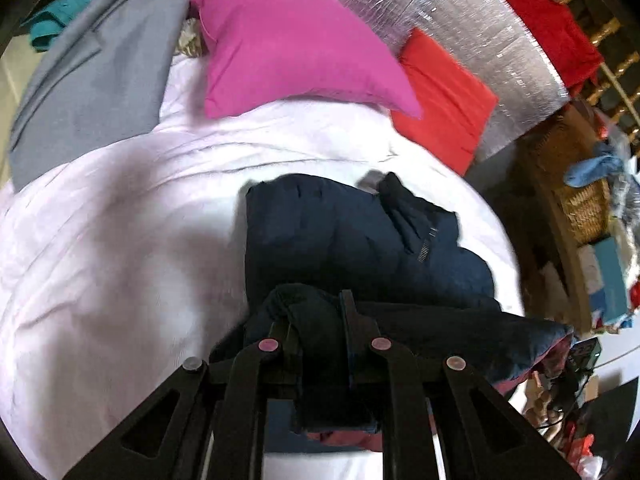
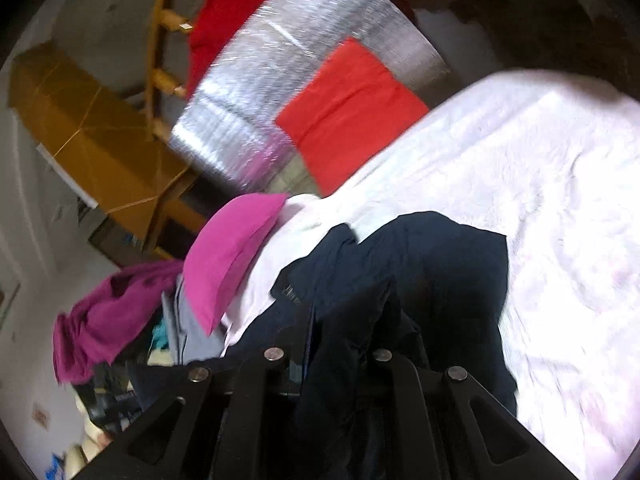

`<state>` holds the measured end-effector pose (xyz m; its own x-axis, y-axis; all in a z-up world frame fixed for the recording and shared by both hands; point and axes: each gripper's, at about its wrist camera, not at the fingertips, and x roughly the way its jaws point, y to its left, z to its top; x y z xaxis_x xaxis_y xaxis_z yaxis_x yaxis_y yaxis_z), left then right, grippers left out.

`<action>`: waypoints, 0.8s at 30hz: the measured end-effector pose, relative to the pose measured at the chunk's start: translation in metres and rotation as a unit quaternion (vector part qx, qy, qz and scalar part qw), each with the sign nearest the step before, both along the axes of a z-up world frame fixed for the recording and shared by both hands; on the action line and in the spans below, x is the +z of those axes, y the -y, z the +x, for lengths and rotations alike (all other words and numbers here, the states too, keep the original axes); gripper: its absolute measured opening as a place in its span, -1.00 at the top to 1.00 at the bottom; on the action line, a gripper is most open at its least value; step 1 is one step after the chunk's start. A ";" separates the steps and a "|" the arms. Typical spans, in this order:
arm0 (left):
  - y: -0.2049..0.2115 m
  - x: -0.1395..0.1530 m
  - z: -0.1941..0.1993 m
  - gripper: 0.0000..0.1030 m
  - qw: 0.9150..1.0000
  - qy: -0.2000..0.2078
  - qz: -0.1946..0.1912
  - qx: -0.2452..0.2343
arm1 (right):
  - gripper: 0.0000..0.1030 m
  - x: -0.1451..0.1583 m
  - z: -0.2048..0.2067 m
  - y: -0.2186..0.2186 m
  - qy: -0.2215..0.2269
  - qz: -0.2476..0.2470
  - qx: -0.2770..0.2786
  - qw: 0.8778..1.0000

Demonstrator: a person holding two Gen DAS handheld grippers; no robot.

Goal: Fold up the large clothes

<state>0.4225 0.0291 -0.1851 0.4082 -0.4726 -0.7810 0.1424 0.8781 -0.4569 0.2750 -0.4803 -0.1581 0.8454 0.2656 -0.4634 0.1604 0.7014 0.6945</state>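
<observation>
While your bed (image 1: pixel 120 240) spreads wide under its pale pink sheet, the dark navy padded jacket (image 1: pixel 360 232) lies bunched on it near the edge, below the silver headboard (image 1: pixel 460 40). Behind it you have a magenta pillow (image 1: pixel 288 40) and, just beside that, a red cushion (image 1: pixel 444 100). Your left tool (image 1: pixel 316 320) is clenched on a fold of the jacket, and your right tool (image 2: pixel 348 320) is likewise clamped on its dark fabric.

The left tongs (image 1: pixel 320 312) pinch the dark blue coat (image 1: pixel 360 232). It lies on a white bed (image 1: pixel 120 220). A pink pillow (image 1: pixel 288 40) sits behind.
</observation>
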 end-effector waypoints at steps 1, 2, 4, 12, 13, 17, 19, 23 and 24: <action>0.005 -0.006 0.010 0.71 1.000 -0.001 0.008 0.000 | 0.75 -0.004 0.013 0.002 -0.008 -0.003 -0.003 1.000; 0.010 -0.011 0.020 0.71 1.000 -0.004 0.015 0.000 | 0.75 -0.008 0.026 0.004 -0.016 -0.006 -0.004 1.000; 0.017 -0.023 0.044 0.71 1.000 -0.011 0.016 0.003 | 0.75 -0.014 0.049 0.006 -0.028 -0.011 -0.007 1.000; 0.024 -0.051 0.109 0.64 0.999 -0.028 -0.030 0.012 | 0.71 -0.052 0.115 0.037 -0.092 0.044 -0.016 0.995; 0.026 -0.056 0.115 0.62 0.999 -0.035 -0.034 0.013 | 0.67 -0.061 0.120 0.043 -0.105 0.069 -0.015 0.992; 0.021 -0.071 0.128 0.47 0.995 -0.062 -0.080 0.023 | 0.31 -0.076 0.127 0.068 -0.090 0.180 -0.004 0.980; 0.007 -0.071 0.128 0.16 0.985 -0.070 -0.151 0.038 | -0.16 -0.072 0.119 0.079 -0.052 0.221 -0.016 0.974; -0.037 -0.047 0.099 -0.69 0.945 -0.002 -0.300 0.127 | -0.79 -0.039 0.082 0.089 0.028 0.209 -0.054 0.976; -0.045 -0.040 0.087 -0.72 0.939 0.023 -0.308 0.150 | -0.79 -0.032 0.075 0.088 0.026 0.201 -0.051 0.978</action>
